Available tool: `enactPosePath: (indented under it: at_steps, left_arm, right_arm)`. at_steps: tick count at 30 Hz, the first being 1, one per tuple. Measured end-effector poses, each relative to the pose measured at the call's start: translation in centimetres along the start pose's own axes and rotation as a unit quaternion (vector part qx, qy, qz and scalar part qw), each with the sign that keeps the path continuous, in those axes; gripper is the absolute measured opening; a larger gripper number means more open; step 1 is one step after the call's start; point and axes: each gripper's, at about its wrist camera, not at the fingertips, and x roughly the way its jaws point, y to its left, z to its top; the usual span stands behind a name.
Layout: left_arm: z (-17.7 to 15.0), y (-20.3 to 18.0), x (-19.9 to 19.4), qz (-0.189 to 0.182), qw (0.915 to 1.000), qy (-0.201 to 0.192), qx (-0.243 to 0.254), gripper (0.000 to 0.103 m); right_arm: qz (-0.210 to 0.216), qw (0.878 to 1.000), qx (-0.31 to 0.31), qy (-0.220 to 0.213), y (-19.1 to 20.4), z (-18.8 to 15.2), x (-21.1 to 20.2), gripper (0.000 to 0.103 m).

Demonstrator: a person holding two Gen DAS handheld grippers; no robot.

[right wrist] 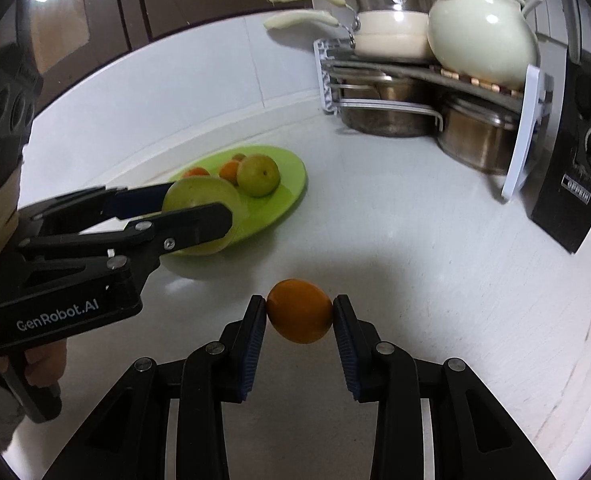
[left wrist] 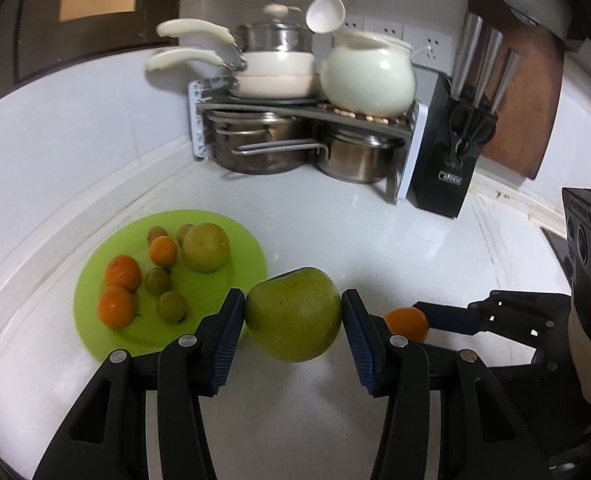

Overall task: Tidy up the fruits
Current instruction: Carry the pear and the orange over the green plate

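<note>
My left gripper (left wrist: 293,314) is shut on a large green apple (left wrist: 293,314) and holds it above the white counter, just right of a green plate (left wrist: 95,280). The plate carries several small oranges, small green fruits and a yellow-green pear (left wrist: 206,247). My right gripper (right wrist: 299,312) is shut on a small orange (right wrist: 299,312) above the counter; that orange also shows in the left wrist view (left wrist: 409,322), to the right of the apple. In the right wrist view the left gripper (right wrist: 199,210) with the apple (right wrist: 193,196) is over the near edge of the plate (right wrist: 291,184).
A pot rack (left wrist: 303,108) with steel pots, cream pans and a cream teapot (left wrist: 369,76) stands at the back. A black knife block (left wrist: 449,148) and a wooden board (left wrist: 531,80) stand at the back right. The white wall runs along the left.
</note>
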Motion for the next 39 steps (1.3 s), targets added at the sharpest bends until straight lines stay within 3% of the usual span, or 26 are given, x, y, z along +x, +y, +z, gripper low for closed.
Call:
enactPosePath:
  at_steps: [21,39]
  left_arm:
    - [-1.9,0.6,-8.3,0.079,0.9936,-0.05,-0.063,0.049]
    - [-2.0,0.9,-10.8,0.143,0.9823,-0.074,-0.095,0.049]
  right_arm:
    - [0.045,0.995,-0.062,-0.07,3.4,3.2,-4.9,0.036]
    - [0.091,0.985,-0.107,-0.1,4.9,5.3,-5.7,0.036]
